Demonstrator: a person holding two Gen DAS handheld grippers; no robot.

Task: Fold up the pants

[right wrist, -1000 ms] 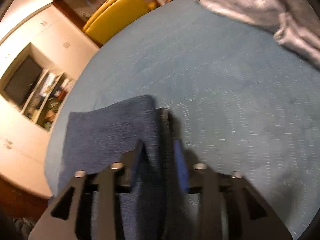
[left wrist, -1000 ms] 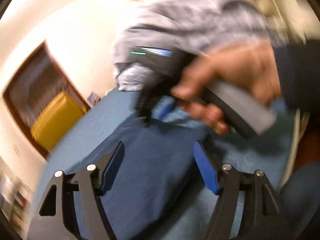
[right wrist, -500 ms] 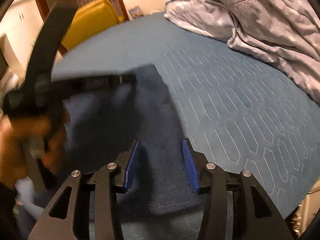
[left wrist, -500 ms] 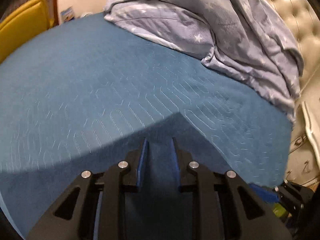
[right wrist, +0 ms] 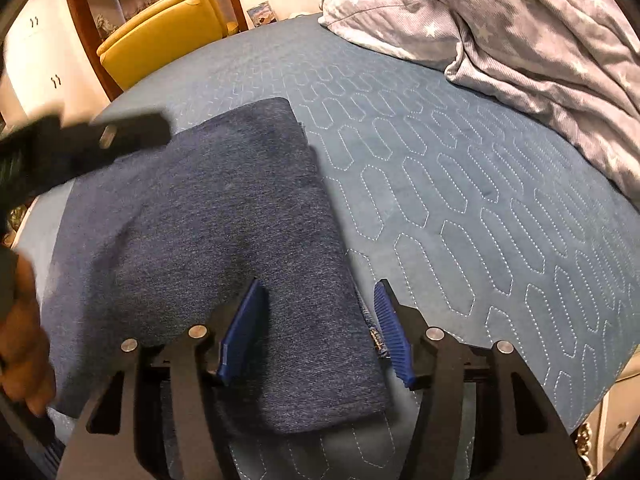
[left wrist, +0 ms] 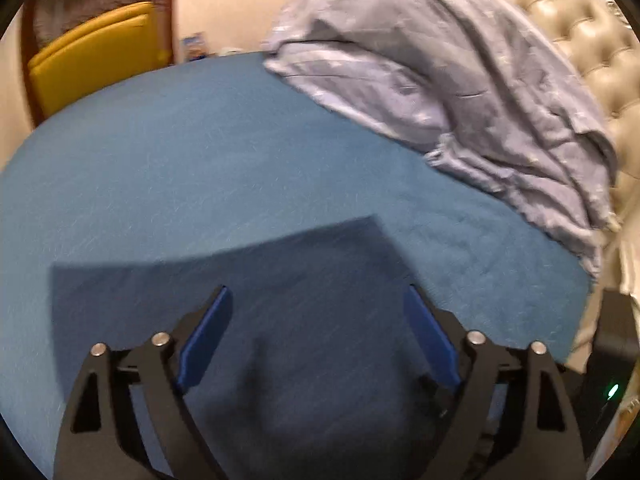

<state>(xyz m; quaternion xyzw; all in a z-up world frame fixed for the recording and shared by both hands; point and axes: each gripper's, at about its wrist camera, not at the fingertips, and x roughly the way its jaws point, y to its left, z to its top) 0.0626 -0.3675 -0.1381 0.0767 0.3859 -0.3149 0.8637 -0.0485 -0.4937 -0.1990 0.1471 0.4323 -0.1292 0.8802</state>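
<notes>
Pants [right wrist: 208, 248] lie folded in a flat rectangle on the bed [right wrist: 460, 184], near its front edge. Left tongs [left wrist: 316, 344] and right tongs [right wrist: 316, 328] both spread apart, holding nothing, just above the fabric. Risk: a pad snags the top layer w/ any sideways move & drags the fold open.

The folded pants [right wrist: 208, 248] lie on the bed [right wrist: 460, 184] at its near left; the duvet [right wrist: 520, 28] is heaped far right, an armchair [right wrist: 160, 36] beyond the bed's far left edge.

Your left wrist view is smeared with motion blur; your right is sharp, warm-lit, fisheye-bent at the edges, its left edge blurred.
</notes>
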